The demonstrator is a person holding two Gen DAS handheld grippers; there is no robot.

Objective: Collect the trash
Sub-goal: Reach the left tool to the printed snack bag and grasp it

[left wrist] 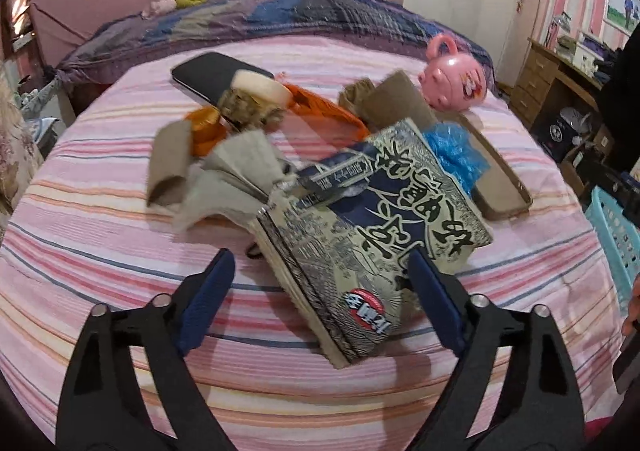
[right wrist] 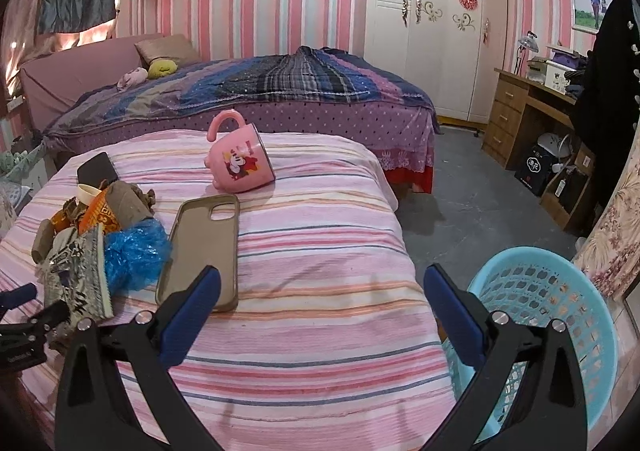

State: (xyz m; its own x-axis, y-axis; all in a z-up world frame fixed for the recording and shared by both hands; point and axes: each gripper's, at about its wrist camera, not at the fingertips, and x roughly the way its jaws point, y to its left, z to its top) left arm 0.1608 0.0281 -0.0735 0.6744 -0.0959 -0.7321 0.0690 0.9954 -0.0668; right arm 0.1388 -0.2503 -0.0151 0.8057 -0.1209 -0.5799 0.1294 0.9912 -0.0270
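Note:
A heap of trash lies on the pink striped cloth (left wrist: 120,283): a printed black-and-beige paper bag (left wrist: 360,235), grey crumpled tissue (left wrist: 236,171), a cardboard tube (left wrist: 170,159), orange wrappers (left wrist: 324,111) and a blue plastic bag (left wrist: 456,155). My left gripper (left wrist: 320,291) is open, its jaws on either side of the printed bag's near end. My right gripper (right wrist: 320,307) is open and empty above the cloth, right of the heap (right wrist: 92,243). A light blue basket (right wrist: 560,315) stands at the table's right.
A pink cup (right wrist: 240,163) lies on its side and a beige phone case (right wrist: 204,247) lies flat on the cloth. A black phone (left wrist: 212,75) lies behind the heap. A bed, a wardrobe and a wooden desk (right wrist: 520,119) stand beyond.

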